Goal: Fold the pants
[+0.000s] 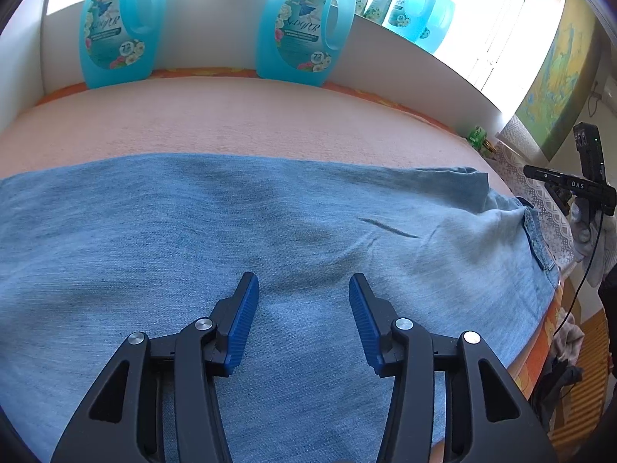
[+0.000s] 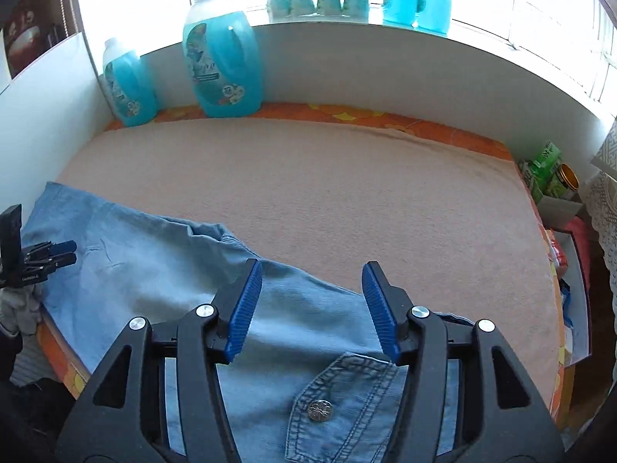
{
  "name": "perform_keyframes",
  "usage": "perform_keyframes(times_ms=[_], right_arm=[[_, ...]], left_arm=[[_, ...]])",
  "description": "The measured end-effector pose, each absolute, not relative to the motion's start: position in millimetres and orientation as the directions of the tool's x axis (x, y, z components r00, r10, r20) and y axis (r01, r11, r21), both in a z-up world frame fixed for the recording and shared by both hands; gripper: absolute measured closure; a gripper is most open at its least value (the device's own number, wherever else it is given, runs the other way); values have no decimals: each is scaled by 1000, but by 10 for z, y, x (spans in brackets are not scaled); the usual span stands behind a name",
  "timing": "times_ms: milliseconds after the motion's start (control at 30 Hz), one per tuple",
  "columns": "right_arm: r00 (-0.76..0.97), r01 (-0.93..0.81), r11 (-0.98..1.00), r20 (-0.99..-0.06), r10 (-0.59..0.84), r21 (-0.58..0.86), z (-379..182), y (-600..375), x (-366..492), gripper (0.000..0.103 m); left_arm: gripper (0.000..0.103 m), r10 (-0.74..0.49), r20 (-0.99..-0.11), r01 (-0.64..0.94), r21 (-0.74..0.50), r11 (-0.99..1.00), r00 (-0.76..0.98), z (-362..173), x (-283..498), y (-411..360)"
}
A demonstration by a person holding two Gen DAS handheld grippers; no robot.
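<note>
The pants (image 1: 270,231), light blue denim, lie flat across the near half of the desk (image 1: 231,115), which is covered in a peach cloth. The left tool (image 1: 304,289) hangs just above the middle of the denim, its blue pads spread with nothing between them; the fabric runs out from it toward nine o'clock and three o'clock and fills the space under its arms. Out at three o'clock in that view the right tool (image 1: 568,189) shows, small and dark, past the pocketed end of the garment.

From the right wrist view, the right tool (image 2: 312,285) stands with its pads apart over the waist end of the pants (image 2: 154,270), pinching nothing. A buttoned pocket flap (image 2: 347,397) with a metal button (image 2: 319,410) lies right under it at six o'clock, and the legs trail off toward nine o'clock, where the left tool (image 2: 63,252) is

Two blue detergent bottles (image 1: 115,27) stand at twelve o'clock against the back wall
</note>
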State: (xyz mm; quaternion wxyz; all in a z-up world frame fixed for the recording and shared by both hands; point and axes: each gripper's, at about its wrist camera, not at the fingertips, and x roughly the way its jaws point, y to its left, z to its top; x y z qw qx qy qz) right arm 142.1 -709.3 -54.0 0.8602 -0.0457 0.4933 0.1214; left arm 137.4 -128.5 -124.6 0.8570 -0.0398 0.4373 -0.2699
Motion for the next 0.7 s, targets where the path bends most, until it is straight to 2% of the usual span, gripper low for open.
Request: perform_keyframes(times_ms=[167,333,367,400,433,533,700], right_arm=[[383,-382,917,-883,272,116,-861,-6738,1672,45],[335,-379,914,-900,278,141,-1083,-6660,1826,45],[332,-372,915,-898,290,158,-1104,-6653,1858,52],[328,-368,914,-896,298,169,-1117,-6640,1884,80],[326,-366,917,-902,284,156,-1123,-6608,1915,93],[371,-377,925,-910,188,38,-1142,-6492,2047,95],[336,-326,944,-929,154,38,-1302,-6532,2288,93]], left_arm=[[56,-506,-724,425,-317,848,469,-1250,1383,-1277],[55,-512,-721,424,-326,845,467,-1254,1386,-1261],[55,-513,-720,424,-327,845,467,-1255,1387,-1260],[55,-514,-720,424,-328,844,467,-1257,1388,-1259],[55,-515,-719,424,-329,844,467,-1258,1389,-1258],[55,-512,-720,424,-325,846,469,-1256,1387,-1269],[55,-514,-719,425,-327,844,468,-1253,1383,-1264]])
